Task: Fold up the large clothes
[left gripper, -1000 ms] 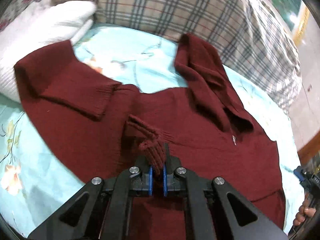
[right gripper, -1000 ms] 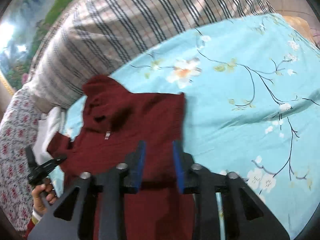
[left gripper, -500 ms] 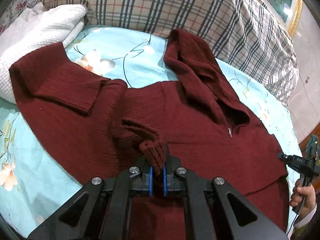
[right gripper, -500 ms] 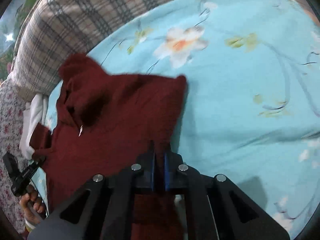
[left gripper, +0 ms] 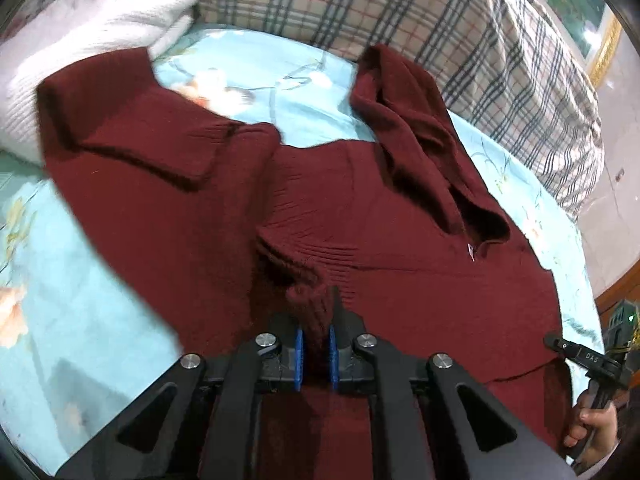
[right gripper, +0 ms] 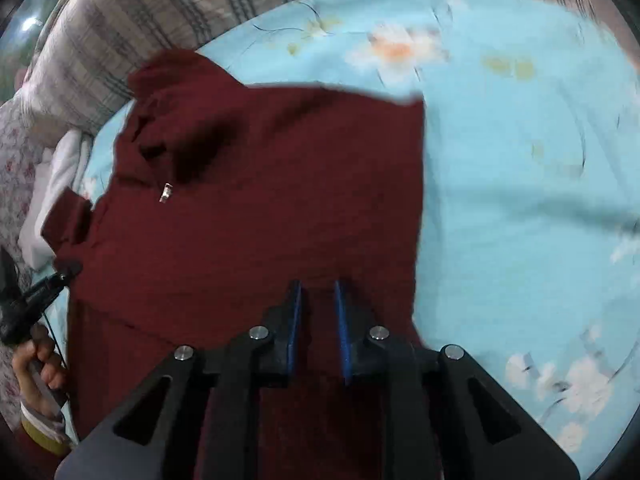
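With a ribbed fold of the dark red knitted hooded sweater (left gripper: 400, 264) pinched by the left tongs (left gripper: 315, 350) and the right tongs (right gripper: 318, 322) spread over it, the thick knit could be dragged askew.

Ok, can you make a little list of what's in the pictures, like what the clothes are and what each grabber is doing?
clothing: dark red sweater spread on the bed
bed cover: blue flowered sheet
behind it: plaid pillow, white blanket
left gripper: shut, pinching a bunch of sweater
right gripper: fingers apart over the sweater
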A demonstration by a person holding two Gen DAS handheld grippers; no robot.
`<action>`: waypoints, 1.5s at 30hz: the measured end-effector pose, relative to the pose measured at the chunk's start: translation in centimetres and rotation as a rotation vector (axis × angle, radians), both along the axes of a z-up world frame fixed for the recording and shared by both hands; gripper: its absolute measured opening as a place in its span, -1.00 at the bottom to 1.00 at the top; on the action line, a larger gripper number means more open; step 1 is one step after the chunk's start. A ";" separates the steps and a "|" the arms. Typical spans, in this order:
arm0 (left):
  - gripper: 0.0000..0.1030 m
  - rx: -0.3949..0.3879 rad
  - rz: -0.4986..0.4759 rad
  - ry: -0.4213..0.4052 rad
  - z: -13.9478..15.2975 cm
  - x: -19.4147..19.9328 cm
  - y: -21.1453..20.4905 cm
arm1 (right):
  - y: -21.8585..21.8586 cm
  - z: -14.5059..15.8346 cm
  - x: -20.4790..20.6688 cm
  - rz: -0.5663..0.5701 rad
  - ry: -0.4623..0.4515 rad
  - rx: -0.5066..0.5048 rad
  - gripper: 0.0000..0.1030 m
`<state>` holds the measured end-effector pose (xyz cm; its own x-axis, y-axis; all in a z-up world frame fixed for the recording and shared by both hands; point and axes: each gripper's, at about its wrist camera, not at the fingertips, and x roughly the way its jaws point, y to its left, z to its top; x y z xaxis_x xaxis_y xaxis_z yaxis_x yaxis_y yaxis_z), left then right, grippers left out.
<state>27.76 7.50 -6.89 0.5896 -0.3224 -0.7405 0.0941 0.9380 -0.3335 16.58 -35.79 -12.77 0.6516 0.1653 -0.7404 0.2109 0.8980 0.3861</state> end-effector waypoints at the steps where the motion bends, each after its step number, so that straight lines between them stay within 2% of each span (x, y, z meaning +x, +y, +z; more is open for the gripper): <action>1: -0.73 -0.001 0.017 -0.004 0.4 -0.3 0.8 | 0.0 0.5 -0.4 -0.004 -0.009 0.015 -0.65; 2: -0.73 0.001 0.038 -0.015 1.0 -0.6 1.9 | 0.1 1.2 -1.1 0.003 -0.040 0.025 -0.62; 4: -0.72 0.019 0.087 -0.042 2.2 -0.7 3.8 | 0.9 2.6 -2.2 0.030 -0.092 0.021 -0.37; 6: -0.52 0.027 0.116 -0.053 3.2 0.0 5.7 | 2.0 3.6 -3.1 0.058 -0.128 0.016 -0.23; 9: -0.27 0.048 0.114 -0.055 4.1 2.0 6.7 | 3.4 3.7 -3.5 0.094 -0.128 0.029 -0.23; 10: -0.21 0.087 0.100 -0.062 4.2 3.0 6.4 | 3.9 3.5 -3.6 0.107 -0.123 0.042 -0.23; 12: 0.01 0.164 0.078 -0.062 4.1 4.5 5.6 | 4.5 3.1 -3.4 0.125 -0.112 0.068 -0.23; 14: 0.09 0.276 0.049 -0.046 3.3 6.5 4.6 | 5.1 2.6 -3.2 0.135 -0.094 0.084 -0.23; 15: 0.20 0.313 0.044 -0.033 2.8 7.0 4.3 | 5.2 2.3 -3.1 0.139 -0.083 0.098 -0.23; 19: 0.32 0.412 -0.063 0.003 1.0 9.0 3.0 | 5.4 2.0 -2.9 0.125 -0.061 0.093 -0.23; 20: 0.33 0.456 -0.087 0.002 0.6 9.6 2.6 | 5.4 1.9 -2.7 0.118 -0.056 0.095 -0.23; 22: 0.14 0.515 -0.085 -0.007 0.1 10.7 2.4 | 5.3 1.8 -2.4 0.109 -0.050 0.101 -0.22; 23: -0.27 0.515 -0.075 0.006 -0.2 11.4 2.9 | 5.3 1.8 -2.3 0.106 -0.051 0.102 -0.22; 24: -0.74 0.481 -0.067 0.022 -0.3 12.0 3.7 | 5.4 1.9 -2.3 0.105 -0.052 0.103 -0.22; 28: -0.83 0.308 -0.008 0.005 1.1 12.1 7.0 | 6.1 2.2 -2.1 0.124 -0.062 0.103 -0.22; 31: -0.85 0.193 0.020 -0.049 3.5 9.7 8.0 | 6.7 2.8 -2.1 0.142 -0.083 0.111 -0.23; 33: -0.85 0.124 0.006 -0.084 5.3 7.4 7.3 | 7.0 3.3 -2.3 0.157 -0.107 0.122 -0.23; 35: -0.85 0.065 -0.029 -0.119 7.2 5.4 5.7 | 7.1 3.7 -2.5 0.163 -0.124 0.128 -0.23; 39: -0.85 -0.040 -0.132 -0.165 9.6 1.4 -0.1 | 6.3 4.1 -3.3 0.133 -0.145 0.140 -0.23; 42: -0.85 -0.124 -0.231 -0.153 9.6 -1.4 -6.0 | 4.8 4.4 -4.6 0.091 -0.168 0.145 -0.23; 45: -0.85 -0.164 -0.339 -0.119 8.3 -3.3 -12.4 | 2.8 4.7 -5.9 0.034 -0.190 0.146 -0.23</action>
